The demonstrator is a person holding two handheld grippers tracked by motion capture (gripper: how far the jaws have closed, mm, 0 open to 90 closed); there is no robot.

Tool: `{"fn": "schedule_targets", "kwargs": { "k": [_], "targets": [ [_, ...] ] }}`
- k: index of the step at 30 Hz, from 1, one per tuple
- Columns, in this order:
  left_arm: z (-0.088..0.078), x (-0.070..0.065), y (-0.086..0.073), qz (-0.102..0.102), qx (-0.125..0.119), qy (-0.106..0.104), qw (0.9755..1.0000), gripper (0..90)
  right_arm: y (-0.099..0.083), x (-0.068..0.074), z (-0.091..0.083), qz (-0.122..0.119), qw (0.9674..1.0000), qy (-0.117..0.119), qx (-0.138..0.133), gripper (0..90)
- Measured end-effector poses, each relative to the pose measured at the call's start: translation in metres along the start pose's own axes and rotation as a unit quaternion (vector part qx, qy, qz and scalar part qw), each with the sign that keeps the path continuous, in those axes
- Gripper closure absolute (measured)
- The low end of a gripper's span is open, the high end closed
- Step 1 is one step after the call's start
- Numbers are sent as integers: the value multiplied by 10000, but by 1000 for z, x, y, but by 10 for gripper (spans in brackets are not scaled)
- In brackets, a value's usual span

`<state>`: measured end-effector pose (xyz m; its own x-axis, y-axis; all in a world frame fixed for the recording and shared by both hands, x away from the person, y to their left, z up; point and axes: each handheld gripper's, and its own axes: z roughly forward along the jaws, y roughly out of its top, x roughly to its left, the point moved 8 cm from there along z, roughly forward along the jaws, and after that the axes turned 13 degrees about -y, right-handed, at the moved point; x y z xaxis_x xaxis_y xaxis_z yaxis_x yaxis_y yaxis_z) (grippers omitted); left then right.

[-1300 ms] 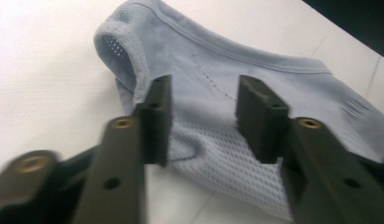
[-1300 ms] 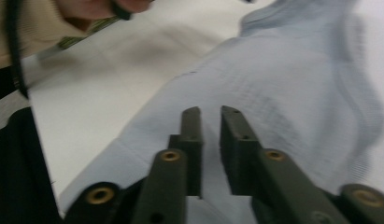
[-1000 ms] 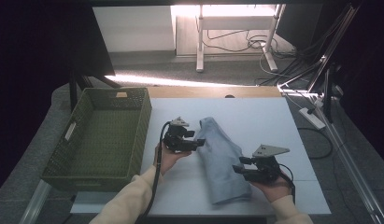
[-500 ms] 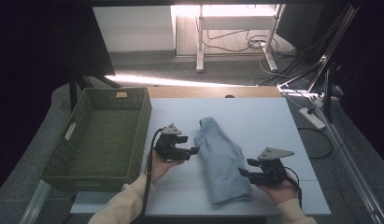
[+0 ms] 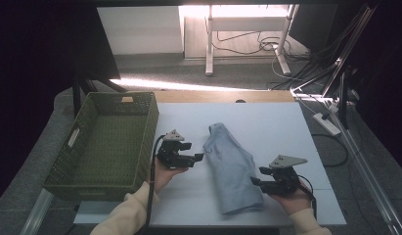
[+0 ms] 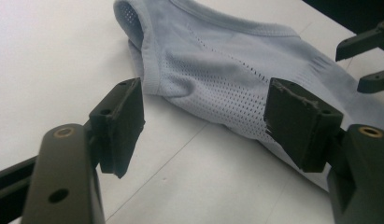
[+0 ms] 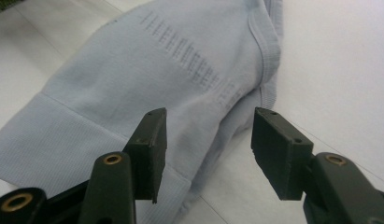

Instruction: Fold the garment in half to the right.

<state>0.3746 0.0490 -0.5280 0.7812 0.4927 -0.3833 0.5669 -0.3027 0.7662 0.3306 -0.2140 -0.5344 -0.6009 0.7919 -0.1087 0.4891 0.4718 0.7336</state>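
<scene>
Now we hold each hand-held gripper, left [image 5: 194, 157] and right [image 5: 255, 181], spread and empty beside the folded light-blue garment [image 5: 231, 164], which lies flat on the white counter [image 5: 267, 125], probably ready to lift it toward the green basket [image 5: 83, 147].

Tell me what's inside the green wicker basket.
The basket looks empty: its woven floor lies bare in the high view. The strip of floor just behind the near wall is hidden. The folded light-blue garment lies outside it on the table.
</scene>
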Motion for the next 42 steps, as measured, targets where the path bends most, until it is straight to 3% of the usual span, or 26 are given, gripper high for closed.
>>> {"fn": "schedule_targets", "kwargs": {
  "k": [8, 15, 22, 42],
  "targets": [
    [-3, 0, -4, 73, 71, 31, 9999, 289, -7, -4, 1, -18, 9998, -44, 201, 459],
    [-6, 2, -5, 19, 34, 25, 10000, 283, -14, -4, -2, -16, 9995, -86, 299, 454],
    [-7, -1, -5, 114, 59, 45, 9999, 278, -16, -4, -7, 2, 9995, -105, 290, 450],
    [-11, 1, -6, 124, 78, 110, 9998, 265, -25, -2, 0, -21, 9978, -124, 648, 415]
  ]
}}
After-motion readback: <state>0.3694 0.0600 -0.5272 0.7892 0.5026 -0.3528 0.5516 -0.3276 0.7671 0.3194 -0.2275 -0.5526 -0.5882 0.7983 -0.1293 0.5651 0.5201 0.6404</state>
